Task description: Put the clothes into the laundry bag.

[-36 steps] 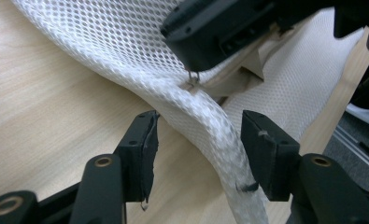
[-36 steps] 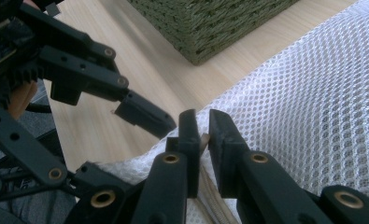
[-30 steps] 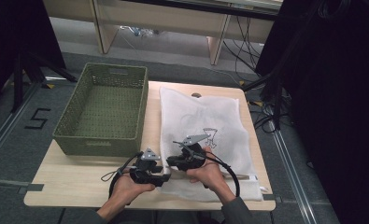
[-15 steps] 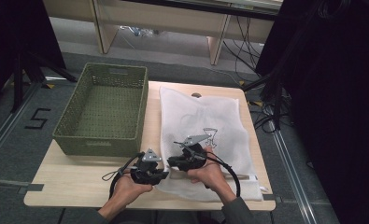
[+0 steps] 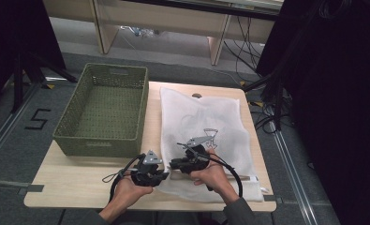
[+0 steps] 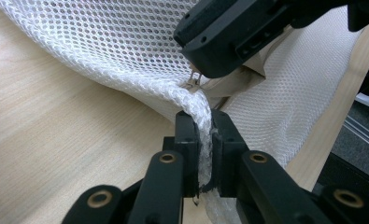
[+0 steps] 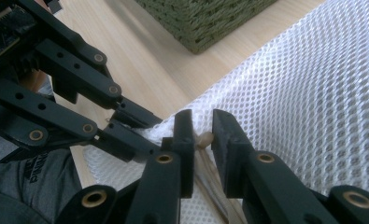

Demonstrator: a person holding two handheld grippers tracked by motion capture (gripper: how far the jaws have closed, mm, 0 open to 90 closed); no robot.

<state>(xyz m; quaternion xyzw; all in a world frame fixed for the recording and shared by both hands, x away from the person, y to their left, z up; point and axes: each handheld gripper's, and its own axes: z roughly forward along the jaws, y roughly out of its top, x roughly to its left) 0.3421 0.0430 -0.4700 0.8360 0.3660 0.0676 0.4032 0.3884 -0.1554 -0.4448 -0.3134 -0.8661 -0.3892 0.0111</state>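
1. The mesh bag (image 5: 202, 136) lies flat on the table (image 5: 79, 180), right of the basket (image 5: 105, 110).
2. The left gripper (image 6: 204, 140) is clamped on the bag's near corner.
3. The right gripper (image 7: 202, 135) has just been opening; its jaws stand slightly apart around the zipper pull (image 7: 204, 138), not pressing it.
4. Step in hand, as I judge it: unzipping. Next, re-close on the pull and draw it along.
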